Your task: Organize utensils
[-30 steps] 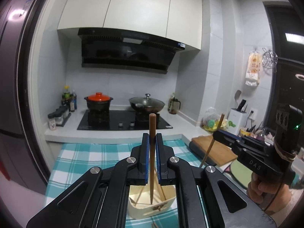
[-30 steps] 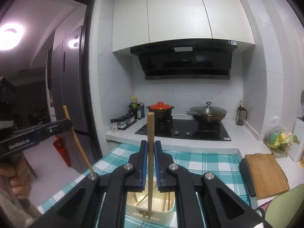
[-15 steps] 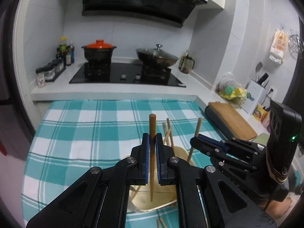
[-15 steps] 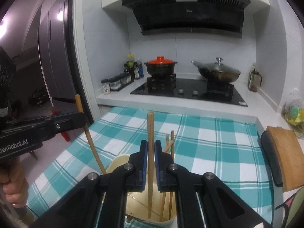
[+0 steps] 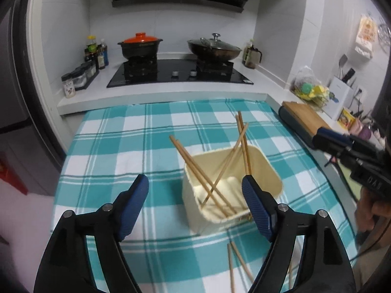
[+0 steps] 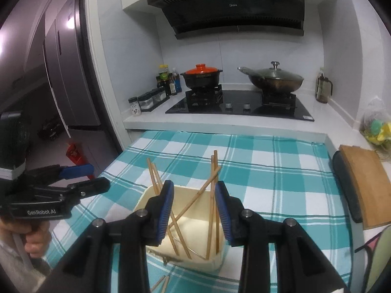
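Note:
A cream container [image 5: 268,166] stands on the teal checked cloth [image 5: 110,146], and several wooden chopsticks [image 5: 195,168] lean in it. My left gripper [image 5: 195,195] hangs just before the container, its jaws wide and opening, with nothing pressed between the pads. My right gripper [image 6: 194,207] hovers over the same container [image 6: 190,190], jaws opening; the chopsticks [image 6: 214,166] below stand free of its pads. Each view shows the other gripper: the right gripper [image 5: 320,139] at the right edge, the left gripper [image 6: 97,178] at the left. Loose chopsticks [image 5: 234,263] lie on the cloth near me.
Behind the cloth a white counter carries a black hob [image 5: 178,73], an orange-lidded pot [image 5: 140,45], a lidded wok [image 5: 213,47] and spice jars [image 5: 73,83]. A wooden cutting board [image 6: 364,183] lies to the right. A dark fridge [image 6: 66,73] stands to the left.
Both grippers dropped toward the container and tilted down. Each was shut on a chopstick; both have opened and those chopsticks now stand in the container.

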`<state>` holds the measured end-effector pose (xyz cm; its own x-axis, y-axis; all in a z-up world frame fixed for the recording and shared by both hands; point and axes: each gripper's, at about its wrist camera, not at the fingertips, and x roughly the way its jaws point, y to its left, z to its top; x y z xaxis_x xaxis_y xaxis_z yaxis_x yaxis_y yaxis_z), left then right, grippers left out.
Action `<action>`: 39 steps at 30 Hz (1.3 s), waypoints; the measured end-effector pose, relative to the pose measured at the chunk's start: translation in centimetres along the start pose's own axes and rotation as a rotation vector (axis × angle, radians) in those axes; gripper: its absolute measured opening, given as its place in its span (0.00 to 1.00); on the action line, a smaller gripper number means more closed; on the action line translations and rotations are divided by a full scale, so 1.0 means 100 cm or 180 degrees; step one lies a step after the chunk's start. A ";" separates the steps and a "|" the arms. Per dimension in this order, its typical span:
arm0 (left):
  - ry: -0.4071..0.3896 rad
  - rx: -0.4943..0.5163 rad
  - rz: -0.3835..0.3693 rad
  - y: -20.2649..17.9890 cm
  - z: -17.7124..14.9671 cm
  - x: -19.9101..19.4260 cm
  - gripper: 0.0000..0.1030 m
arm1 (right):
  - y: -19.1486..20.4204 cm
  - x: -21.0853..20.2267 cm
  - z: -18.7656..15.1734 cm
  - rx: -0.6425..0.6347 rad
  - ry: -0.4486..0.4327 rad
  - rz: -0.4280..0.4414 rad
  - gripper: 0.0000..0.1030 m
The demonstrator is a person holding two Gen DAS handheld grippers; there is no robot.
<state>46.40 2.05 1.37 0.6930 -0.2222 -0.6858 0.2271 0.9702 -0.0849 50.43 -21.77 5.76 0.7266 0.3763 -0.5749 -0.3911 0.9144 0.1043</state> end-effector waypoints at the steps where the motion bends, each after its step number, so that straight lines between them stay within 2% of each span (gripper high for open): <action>1: 0.0053 0.0088 0.0010 0.001 -0.009 -0.008 0.80 | 0.001 -0.015 -0.004 -0.0058 -0.0011 -0.0032 0.37; 5: 0.0273 0.0391 0.0060 -0.002 -0.070 -0.040 0.84 | 0.003 -0.070 -0.034 -0.0304 0.0053 -0.0153 0.37; 8: 0.0448 0.0409 0.0062 -0.006 -0.124 -0.053 0.85 | 0.004 -0.109 -0.074 -0.0484 0.0120 -0.0311 0.37; 11: 0.0499 0.0294 0.0066 -0.015 -0.177 -0.063 0.85 | 0.005 -0.140 -0.127 -0.0458 0.0174 -0.0447 0.37; 14: 0.0521 -0.0015 0.0012 -0.027 -0.223 -0.065 0.85 | 0.011 -0.157 -0.192 -0.0270 0.0295 -0.0509 0.37; 17: 0.0520 -0.0287 -0.0107 -0.039 -0.250 -0.061 0.85 | 0.020 -0.159 -0.251 0.0086 0.0494 -0.0457 0.37; 20: 0.0525 -0.0283 -0.0060 -0.051 -0.264 -0.058 0.85 | 0.032 -0.157 -0.290 0.0307 0.0621 -0.0420 0.37; 24: 0.0454 -0.0234 -0.0009 -0.059 -0.261 -0.047 0.85 | 0.038 -0.152 -0.310 0.0325 0.0679 -0.0414 0.37; 28: 0.0388 -0.0202 0.0077 -0.062 -0.253 -0.027 0.85 | 0.031 -0.146 -0.310 0.0403 0.0680 -0.0471 0.37; 33: 0.0330 -0.0007 0.0240 -0.068 -0.239 0.002 0.85 | 0.027 -0.127 -0.304 0.0495 0.0727 -0.0456 0.37; 39: 0.0393 0.0085 0.0423 -0.067 -0.229 0.034 0.84 | 0.021 -0.096 -0.286 0.0539 0.0800 -0.0469 0.37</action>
<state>31.57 -2.95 -16.95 0.6292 -0.0771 -0.7734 0.1584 0.9869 0.0304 26.44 -27.76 -11.72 0.5980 0.2090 -0.7738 -0.1775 0.9760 0.1265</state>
